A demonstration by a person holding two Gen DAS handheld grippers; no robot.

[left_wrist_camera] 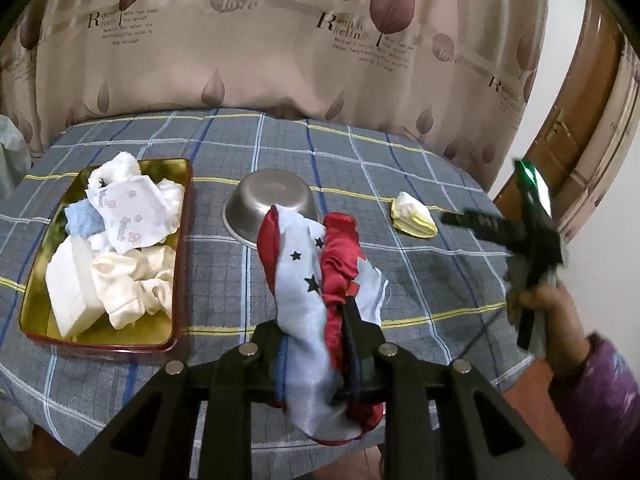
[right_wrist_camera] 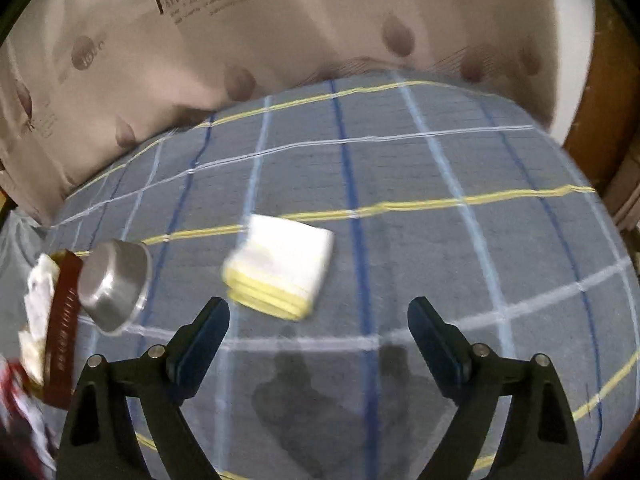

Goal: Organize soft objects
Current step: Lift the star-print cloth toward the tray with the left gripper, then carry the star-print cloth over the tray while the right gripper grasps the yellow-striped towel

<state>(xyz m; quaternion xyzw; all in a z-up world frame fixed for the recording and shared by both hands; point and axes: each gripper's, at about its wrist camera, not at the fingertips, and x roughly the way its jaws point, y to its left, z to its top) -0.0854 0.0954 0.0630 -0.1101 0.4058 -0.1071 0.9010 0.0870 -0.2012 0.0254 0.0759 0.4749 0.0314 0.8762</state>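
left gripper (left_wrist_camera: 320, 320) fingers clamped close together; right gripper (right_wrist_camera: 318, 320) fingers spread wide, empty.

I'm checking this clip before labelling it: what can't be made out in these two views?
- Left view: the satin cloth covers the left gripper, so the grip is hidden.
- Left view: the right gripper is smeared by motion.
- Right view: the tin is cut by the edge; its contents are unclear.
- Right view: the folded cloth is blurred.
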